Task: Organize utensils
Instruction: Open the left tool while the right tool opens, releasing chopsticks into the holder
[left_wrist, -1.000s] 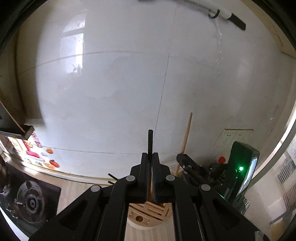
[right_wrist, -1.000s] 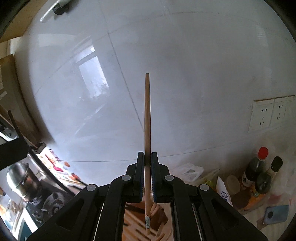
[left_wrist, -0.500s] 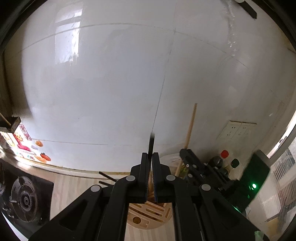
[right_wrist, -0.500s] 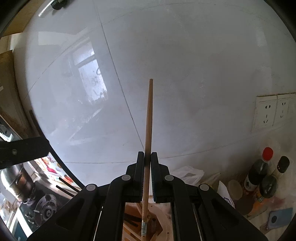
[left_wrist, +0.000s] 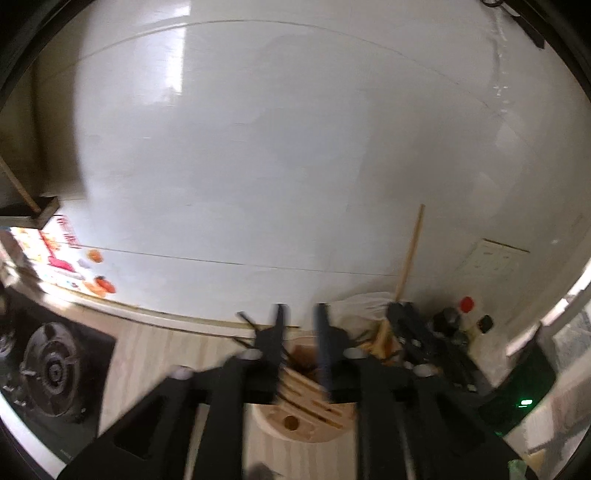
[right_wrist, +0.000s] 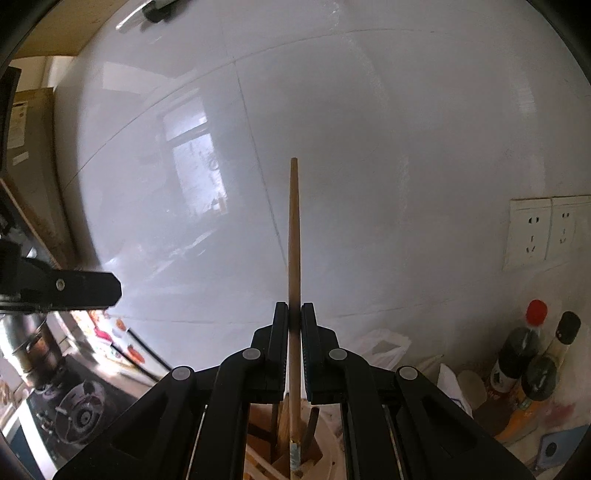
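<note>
White glossy wall tile (left_wrist: 295, 147) fills most of both views and closes off the far side, with plenty of open room above the counter. Pale wood-grain countertop (left_wrist: 155, 354) runs along the foot of the wall; a black gas hob (left_wrist: 51, 373) takes up its left end, and at the right end stand two dark sauce bottles (right_wrist: 532, 354) beneath two wall sockets (right_wrist: 543, 230).

Between these sits one round wooden utensil block (left_wrist: 303, 413) with slots and a round hole in its top, directly under both claws. The left gripper (left_wrist: 301, 332) hangs just above the block's open well; its jaws have just been opening and now stand apart, with nothing pressed between them. This view is blurred, so what stands in the well cannot be made out there.

The right gripper (right_wrist: 294, 314) is clamped on one long wooden stick (right_wrist: 294, 236), held nearly upright. The stick's upper length rises free in front of the wall, clear of everything; its lower end reaches down into the block, beside two or three darker handles (right_wrist: 310, 424) already standing there. From the left view this same stick leans slightly to the right above the block.
</note>
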